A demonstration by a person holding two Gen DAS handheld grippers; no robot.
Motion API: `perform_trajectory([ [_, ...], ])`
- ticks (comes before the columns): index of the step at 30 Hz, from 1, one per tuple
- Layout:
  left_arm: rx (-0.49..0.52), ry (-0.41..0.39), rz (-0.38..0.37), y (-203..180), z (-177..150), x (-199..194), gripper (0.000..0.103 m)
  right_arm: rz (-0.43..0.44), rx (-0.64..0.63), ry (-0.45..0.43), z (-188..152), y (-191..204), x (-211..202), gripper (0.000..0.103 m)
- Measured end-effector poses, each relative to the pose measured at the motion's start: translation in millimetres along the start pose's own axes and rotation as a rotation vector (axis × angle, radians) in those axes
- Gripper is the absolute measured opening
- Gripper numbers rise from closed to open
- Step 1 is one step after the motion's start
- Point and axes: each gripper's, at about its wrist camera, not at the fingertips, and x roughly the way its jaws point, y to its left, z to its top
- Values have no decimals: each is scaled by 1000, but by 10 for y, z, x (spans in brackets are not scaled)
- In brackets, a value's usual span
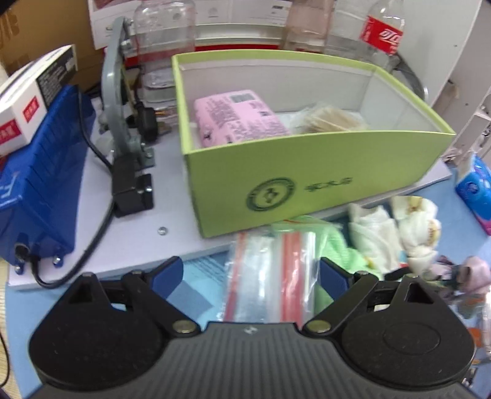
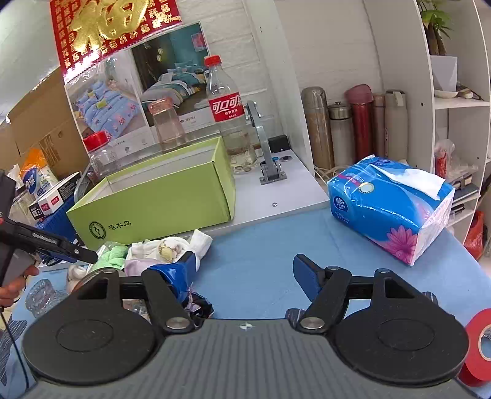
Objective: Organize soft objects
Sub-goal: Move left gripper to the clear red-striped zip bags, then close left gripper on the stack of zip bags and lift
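Left gripper (image 1: pixel 250 276) spread wide, holding nothing, over crinkly clear zip bags (image 1: pixel 270 276) at the white board's (image 1: pixel 172 214) front edge. Right gripper (image 2: pixel 244 270) wide too, empty, above bare blue mat (image 2: pixel 276 233). Soft cloths (image 2: pixel 159 248) heaped against the rigid green box (image 2: pixel 159 202). Glossy tissue pack (image 2: pixel 389 205) near the mat's right edge.

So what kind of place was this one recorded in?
Probably a lived-in home or small workroom, not a lab. A cluttered blue table stands against white shelves holding a potted plant; a row of thermos flasks and a red good-luck poster sit along the wall.
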Motion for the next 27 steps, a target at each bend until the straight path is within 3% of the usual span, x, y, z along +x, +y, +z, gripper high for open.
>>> perform_trajectory([
  [5,-86,13,16,381,-214,-55,93,12,-5,-12,11,-10,20,57],
  [9,-116,31,113,648,-422,-87,92,32,-20,-6,29,52,87,58],
  [12,-130,5,82,751,-524,-225,92,41,-33,1,46,109,110,59],
  [15,-104,-61,52,691,-455,-399,92,44,-47,0,69,145,101,59],
  [20,-159,-65,8,573,-244,-319,92,49,-33,-5,89,170,102,60],
  [24,-88,-16,112,359,-200,-5,92,51,-13,13,66,150,147,61],
  [27,-85,-7,124,402,-301,39,93,49,-6,23,69,98,142,61],
])
